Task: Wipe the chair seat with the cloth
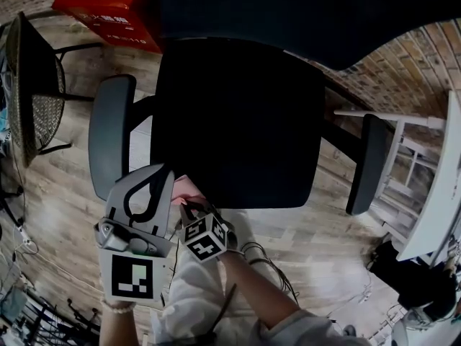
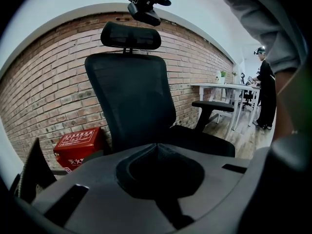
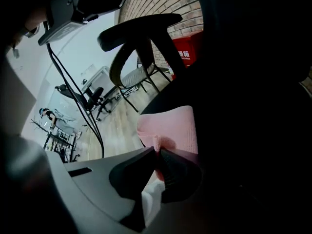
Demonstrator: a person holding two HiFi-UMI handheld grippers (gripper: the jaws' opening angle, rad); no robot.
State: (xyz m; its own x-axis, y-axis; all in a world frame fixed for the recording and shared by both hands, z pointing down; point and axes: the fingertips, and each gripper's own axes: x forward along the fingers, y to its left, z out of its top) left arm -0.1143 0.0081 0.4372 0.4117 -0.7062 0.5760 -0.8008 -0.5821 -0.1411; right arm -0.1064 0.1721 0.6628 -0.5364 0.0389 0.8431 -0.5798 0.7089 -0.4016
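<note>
Head view: one chair seat [image 1: 238, 121]; right tool [image 3: 158, 151] pinches one pink cloth [image 3: 171, 128]; left tool [image 2: 157, 147] closed, empty.

- Chair seat [image 1: 238, 121]: was dark upholstery cloth, matt, with no sheen.
- Backrest [image 2: 131, 96]: looked like the same dark cloth, matt.
- Armrests [image 1: 109, 132]: had grey pads that looked like smooth plastic, with a faint satin finish.
- Cloth [image 3: 170, 128]: was pink textile, soft and matt, with a fine ribbed weave.
- Left gripper [image 2: 157, 147] and right gripper [image 3: 158, 152]: had moulded grey plastic shells, smooth and matt. The darker jaw faces looked dull.
- Floor [image 1: 65, 215]: was pale wood planking, grained, with a low sheen.
- Wall [image 2: 48, 96]: was red brick, rough, with pale mortar joints.
- Box [image 1: 108, 2]: was red and smooth-faced, slightly glossy.
- Side chair [image 1: 32, 85]: was open mesh on a thin dark metal frame.
- Table [image 1: 441, 193]: was white and smooth.
</note>
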